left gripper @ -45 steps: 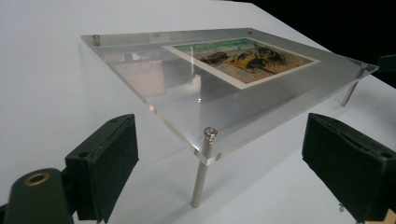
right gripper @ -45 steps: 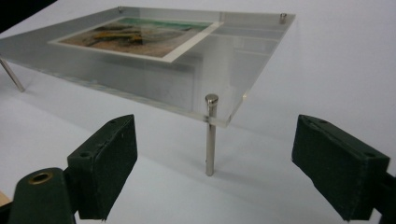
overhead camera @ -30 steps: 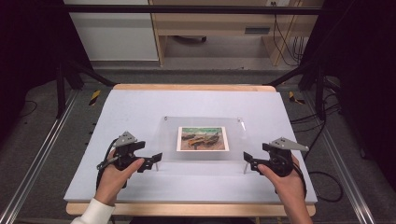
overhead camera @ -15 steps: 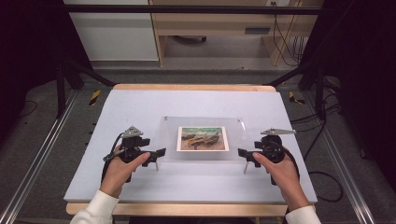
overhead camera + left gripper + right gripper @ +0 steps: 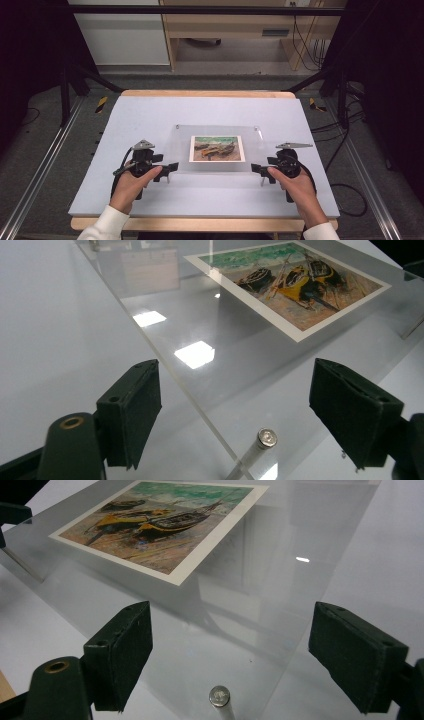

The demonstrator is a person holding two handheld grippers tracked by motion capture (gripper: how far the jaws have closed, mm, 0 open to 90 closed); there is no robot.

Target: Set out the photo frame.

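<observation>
Both grippers, left (image 5: 172, 167) and right (image 5: 256, 169), are lining up on the near corners of the clear frame (image 5: 260, 152) on the table (image 5: 150, 112). The left fingers have just been closing yet stand wide, the right wide too; next they must pinch the corner posts.

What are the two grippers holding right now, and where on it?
Nothing yet. The left gripper and right gripper each stand open around a near corner of the clear frame.

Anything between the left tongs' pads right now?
Yes: the clear acrylic frame's corner and its metal standoff screw, seen in the left gripper view. Pads not touching.
</observation>
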